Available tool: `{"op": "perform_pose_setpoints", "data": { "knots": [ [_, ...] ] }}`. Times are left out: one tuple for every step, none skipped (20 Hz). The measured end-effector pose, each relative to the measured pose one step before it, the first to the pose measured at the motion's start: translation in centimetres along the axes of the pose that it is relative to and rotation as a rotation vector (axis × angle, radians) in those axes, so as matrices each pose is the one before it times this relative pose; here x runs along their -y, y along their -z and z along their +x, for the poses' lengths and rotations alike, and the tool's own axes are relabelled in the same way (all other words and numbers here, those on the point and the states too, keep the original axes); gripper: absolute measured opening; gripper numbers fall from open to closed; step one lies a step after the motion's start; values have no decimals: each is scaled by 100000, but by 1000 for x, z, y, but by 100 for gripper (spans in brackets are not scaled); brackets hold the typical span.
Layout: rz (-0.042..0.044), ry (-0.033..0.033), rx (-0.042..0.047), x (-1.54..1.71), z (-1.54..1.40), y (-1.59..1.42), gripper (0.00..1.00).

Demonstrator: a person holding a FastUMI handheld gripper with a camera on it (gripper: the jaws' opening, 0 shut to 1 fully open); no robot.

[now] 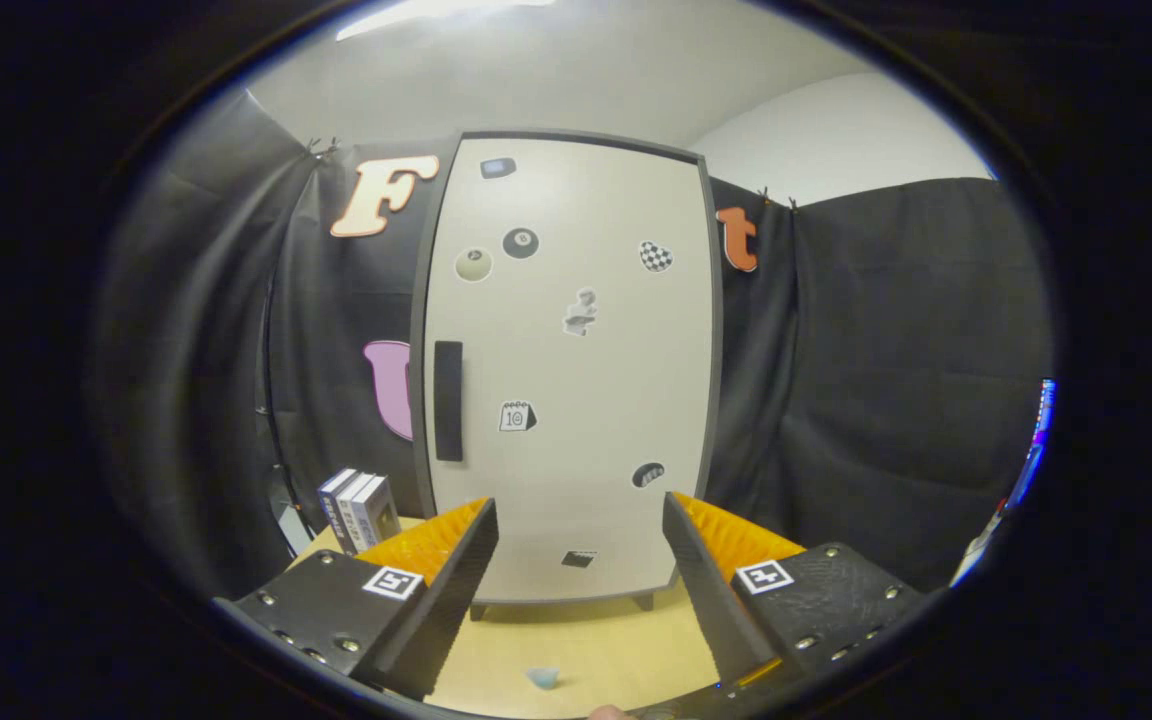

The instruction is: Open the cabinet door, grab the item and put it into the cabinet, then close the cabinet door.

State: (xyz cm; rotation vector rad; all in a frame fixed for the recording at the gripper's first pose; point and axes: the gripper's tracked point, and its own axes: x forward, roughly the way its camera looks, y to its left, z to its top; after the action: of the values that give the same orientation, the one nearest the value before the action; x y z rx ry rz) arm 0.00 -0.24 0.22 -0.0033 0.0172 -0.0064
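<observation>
Two fingers are held wide apart, clamped on nothing; the tall white cabinet door stands shut beyond them, its upright black handle lying far-left of the fingers

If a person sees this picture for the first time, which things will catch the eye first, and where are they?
The eye goes first to the tall pale cabinet beyond the fingers, its door shut, dotted with stickers and carrying a dark handle along its left edge. Next comes the open gripper, fingers spread apart over the wooden table, gripping nothing. A box stands left of the cabinet, and a small pale blue item lies between the fingers.
</observation>
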Motion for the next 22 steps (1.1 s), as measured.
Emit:
{"op": "perform_pose_setpoints", "data": {
  "knots": [
    [106,-13,374,-27,7,-105,98],
    [35,22,228,-28,5,-103,98],
    [199,155,12,41,47,94,98],
    [180,-62,-216,-93,134,-25,98],
    [218,-198,-83,-125,165,-49,98],
    [185,-356,27,-185,311,-131,98],
    [304,-685,-246,-418,486,35,98],
    [499,-1325,-698,-606,630,79,98],
    [487,-1413,-856,-722,599,188,98],
    [76,-1464,-258,-733,732,-74,98],
    [-197,-1308,65,-655,790,-124,98],
    [-364,-1408,531,-814,765,-276,98],
    [-391,-1574,640,-812,936,-252,98],
    [-90,-1242,501,-731,944,-307,98],
    [184,-1344,394,-622,940,-184,98],
    [446,-993,253,-690,1023,-231,98],
    [474,-969,-461,-602,1164,43,98],
    [454,-894,-515,-577,1080,-49,98],
    [262,-508,-134,-367,930,69,98],
    [133,-293,-210,-400,1029,-69,98],
    [363,-748,-538,-594,959,132,98],
    [377,-645,-616,-461,936,8,98]
  ]
}}
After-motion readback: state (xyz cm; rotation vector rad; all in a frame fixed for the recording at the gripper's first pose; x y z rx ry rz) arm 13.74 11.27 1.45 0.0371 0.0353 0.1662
